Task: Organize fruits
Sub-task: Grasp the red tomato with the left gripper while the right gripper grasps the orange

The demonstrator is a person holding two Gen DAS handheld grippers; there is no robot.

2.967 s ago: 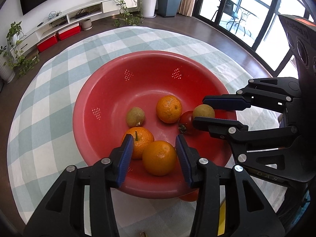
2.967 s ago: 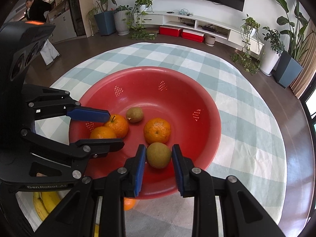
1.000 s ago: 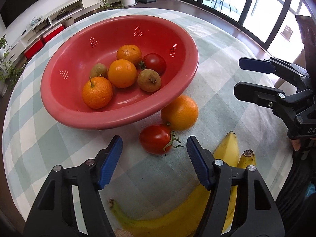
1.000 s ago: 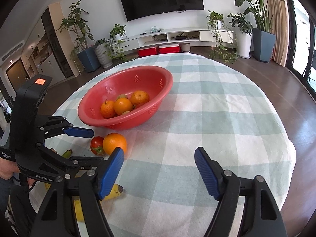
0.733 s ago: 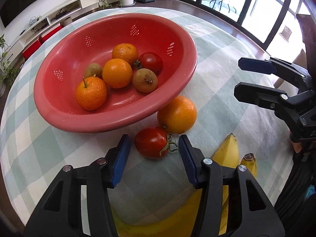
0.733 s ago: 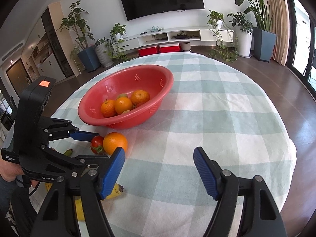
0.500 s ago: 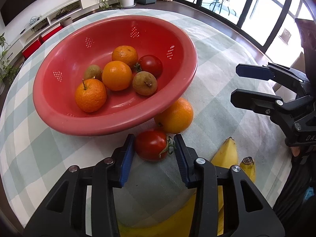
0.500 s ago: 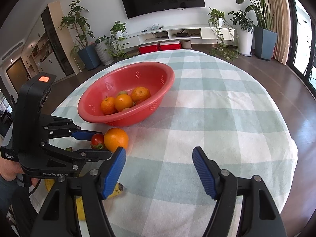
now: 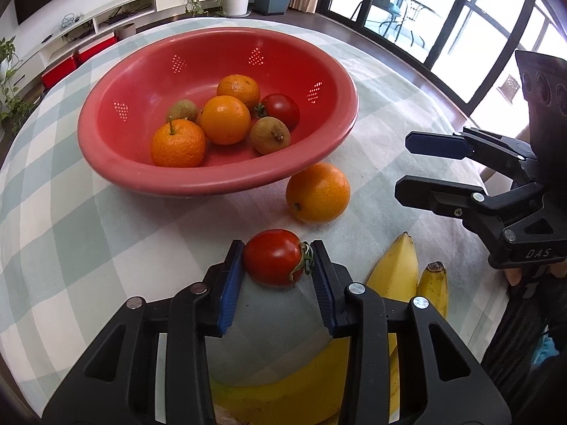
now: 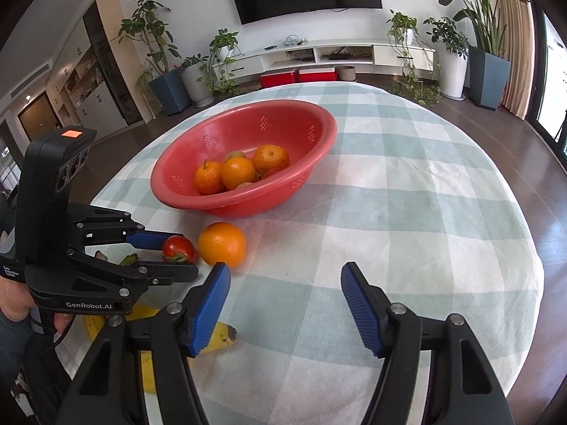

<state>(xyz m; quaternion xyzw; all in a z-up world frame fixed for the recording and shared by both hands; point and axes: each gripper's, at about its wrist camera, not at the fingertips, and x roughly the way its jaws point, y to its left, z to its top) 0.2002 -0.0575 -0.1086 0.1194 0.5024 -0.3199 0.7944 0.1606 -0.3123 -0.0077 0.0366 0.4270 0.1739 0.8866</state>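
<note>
Both feeds look bright to me, daylight pouring in from the big windows (image 9: 443,10), which are a bit blown out. Soft shadow sits under the red bowl (image 9: 219,177) on the checked cloth (image 10: 407,194). Heavy fisheye bend and dark vignette at the corners. Everything's sharp, just slight blur on the bowl rim in my right view.

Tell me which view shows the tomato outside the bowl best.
Left wrist view: the round red tomato sits large and unblocked between the left tongs. Right wrist view shows it small, partly hidden behind those tongs.
</note>
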